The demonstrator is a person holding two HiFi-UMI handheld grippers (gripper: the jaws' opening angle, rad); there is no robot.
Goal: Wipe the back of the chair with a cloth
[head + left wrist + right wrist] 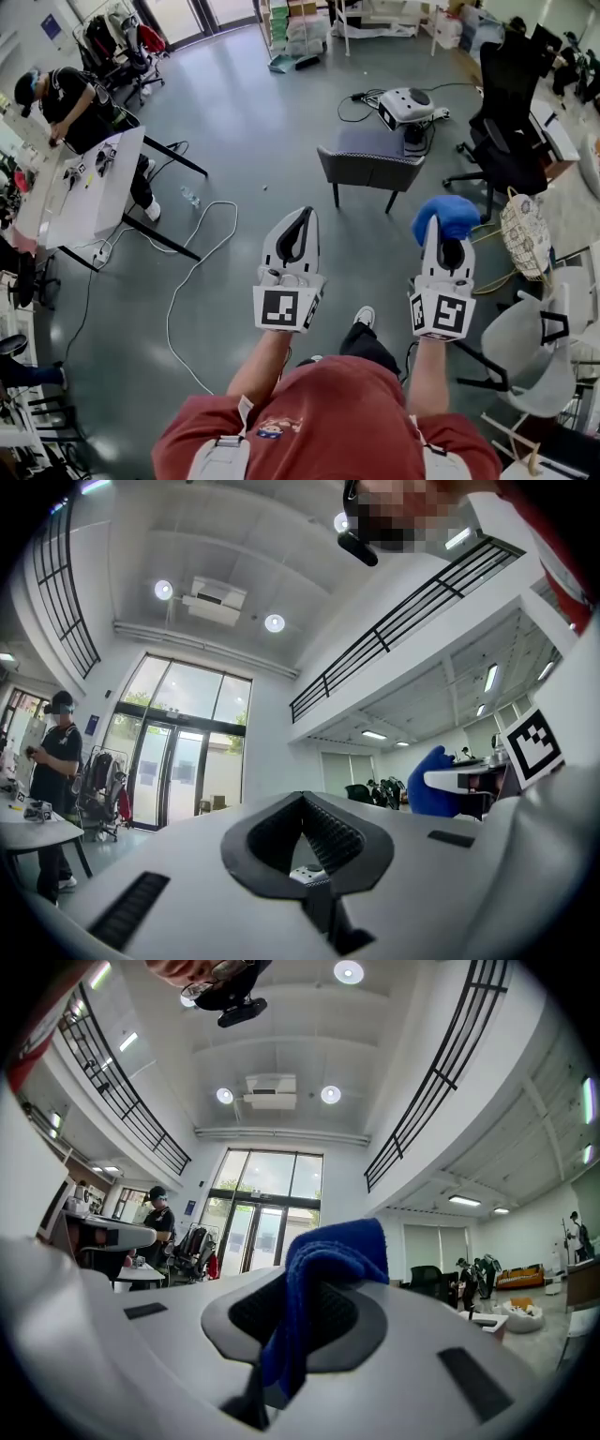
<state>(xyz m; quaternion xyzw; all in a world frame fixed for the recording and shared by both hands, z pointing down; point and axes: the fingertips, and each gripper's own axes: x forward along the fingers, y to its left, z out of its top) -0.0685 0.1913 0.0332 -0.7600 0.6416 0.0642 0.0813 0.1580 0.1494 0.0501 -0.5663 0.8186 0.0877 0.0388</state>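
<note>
Tips of right gripper (451,246) masked by cloth (448,217)
Seen from above, the blue fold covers both tips; the person's red-shirted torso (328,422) is cut off at the near edge.

No word, number or brand can be read in any view. The left gripper (302,220) and the right gripper (450,247) carry only black-and-white square markers (281,307), without letters. A blue sign (51,26) at the upper left of the head view and a small print (272,429) on the red shirt (347,412) are too small to read.
</note>
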